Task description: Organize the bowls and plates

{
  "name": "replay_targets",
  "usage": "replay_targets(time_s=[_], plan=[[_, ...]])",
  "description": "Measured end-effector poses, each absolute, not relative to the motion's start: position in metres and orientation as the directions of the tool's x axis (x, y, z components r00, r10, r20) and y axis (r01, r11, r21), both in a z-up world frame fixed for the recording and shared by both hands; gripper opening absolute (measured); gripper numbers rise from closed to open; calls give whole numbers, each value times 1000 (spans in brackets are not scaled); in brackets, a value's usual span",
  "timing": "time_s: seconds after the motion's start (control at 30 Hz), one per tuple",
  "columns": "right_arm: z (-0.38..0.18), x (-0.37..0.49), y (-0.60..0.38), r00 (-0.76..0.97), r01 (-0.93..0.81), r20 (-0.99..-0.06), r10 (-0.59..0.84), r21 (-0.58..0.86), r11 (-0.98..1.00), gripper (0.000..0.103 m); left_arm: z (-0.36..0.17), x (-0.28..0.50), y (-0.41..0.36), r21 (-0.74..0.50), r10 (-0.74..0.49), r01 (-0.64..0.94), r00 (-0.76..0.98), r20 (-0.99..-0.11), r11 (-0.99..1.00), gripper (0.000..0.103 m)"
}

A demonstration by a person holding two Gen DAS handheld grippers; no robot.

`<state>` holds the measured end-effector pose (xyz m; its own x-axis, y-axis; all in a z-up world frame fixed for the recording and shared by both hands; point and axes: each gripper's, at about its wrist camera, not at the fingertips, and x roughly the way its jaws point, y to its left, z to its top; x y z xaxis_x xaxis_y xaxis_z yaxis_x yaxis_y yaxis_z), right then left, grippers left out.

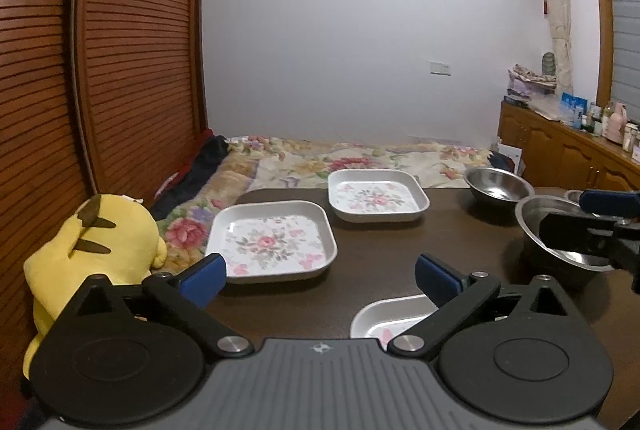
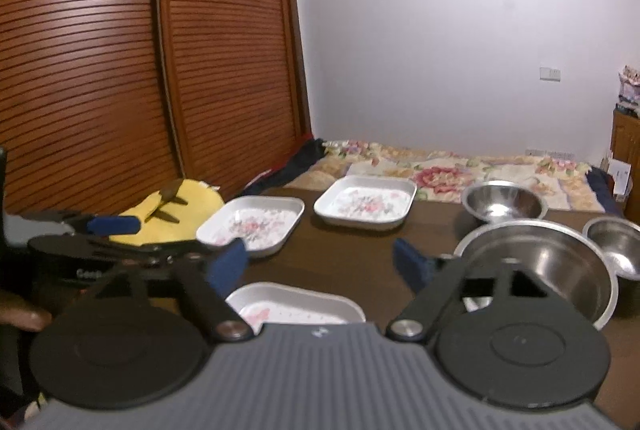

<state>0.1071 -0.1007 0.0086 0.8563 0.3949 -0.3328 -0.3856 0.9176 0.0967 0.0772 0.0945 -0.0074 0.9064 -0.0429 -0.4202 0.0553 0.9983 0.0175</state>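
Three square white plates with flower prints lie on the dark table: one at the left, one further back, one close under my left gripper. Steel bowls stand at the right: a far one and a large near one. My left gripper is open and empty above the table. In the right wrist view my right gripper is open and empty over the near plate, beside the large bowl, a small bowl and the far bowl.
A yellow plush toy sits at the table's left edge. A bed with a floral blanket lies behind the table. Wooden slatted doors stand at the left. A wooden cabinet with bottles stands at the right.
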Motion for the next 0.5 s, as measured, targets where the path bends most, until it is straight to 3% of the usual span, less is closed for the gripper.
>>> replay_targets(time_s=[0.17,0.5], plan=[[15,118,-97,858,-390,-327,396,87,917,97,-7,88,100,38,-26,45,908,-418,998,103],[26,154,-78,849,-406,-338,406,75,911,103,-15,128,122,42,-12,34,898,-439,999,103]])
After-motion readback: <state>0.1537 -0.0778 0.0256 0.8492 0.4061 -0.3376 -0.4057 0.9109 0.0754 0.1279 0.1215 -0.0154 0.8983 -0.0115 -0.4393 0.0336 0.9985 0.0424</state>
